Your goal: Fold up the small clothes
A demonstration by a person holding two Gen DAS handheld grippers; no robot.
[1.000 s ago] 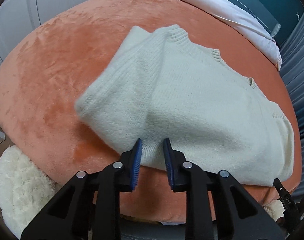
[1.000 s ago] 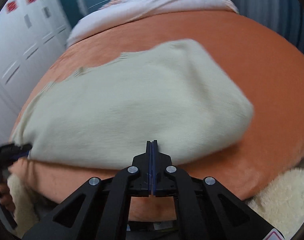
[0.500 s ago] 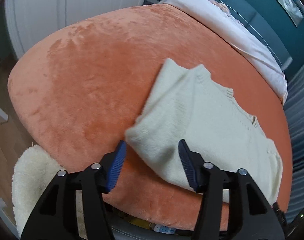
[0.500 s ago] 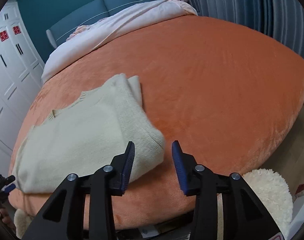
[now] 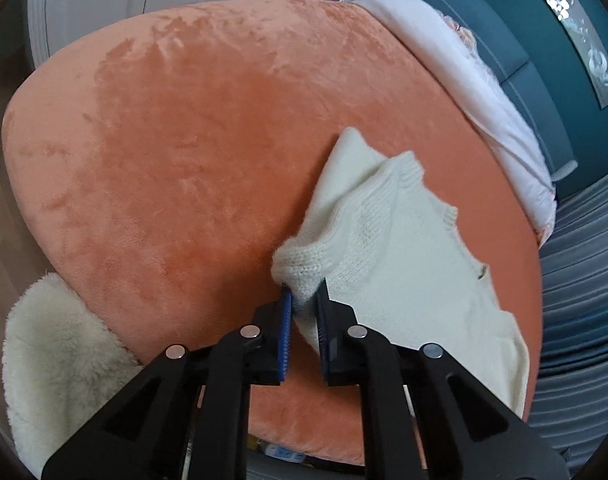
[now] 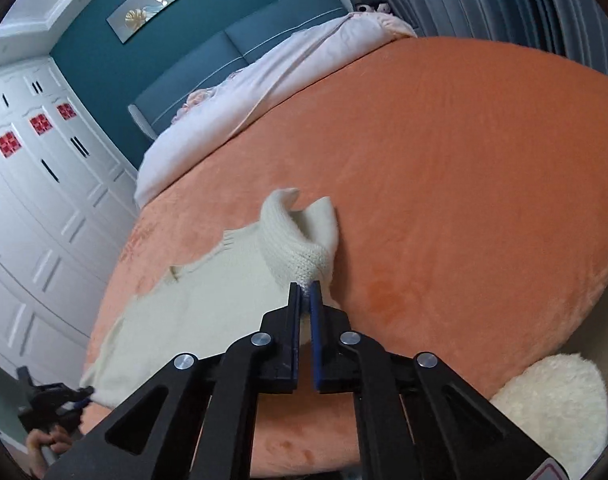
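Note:
A cream knitted sweater lies partly folded on the orange plush bed cover. My left gripper is shut on the sweater's near left corner, a thick knitted fold between the blue pads. In the right wrist view the sweater stretches to the left, and my right gripper is shut on its near right corner, where a ribbed fold stands up. The left gripper also shows at the sweater's far left end in the right wrist view.
A white quilt lies at the head of the bed against a teal headboard. White wardrobes stand to the left. Fluffy cream rugs lie below the bed edge. Grey curtains hang at the right.
Both grippers were open half a second ago and have now shut on the sweater's near corners. The corner folds have lifted a little.

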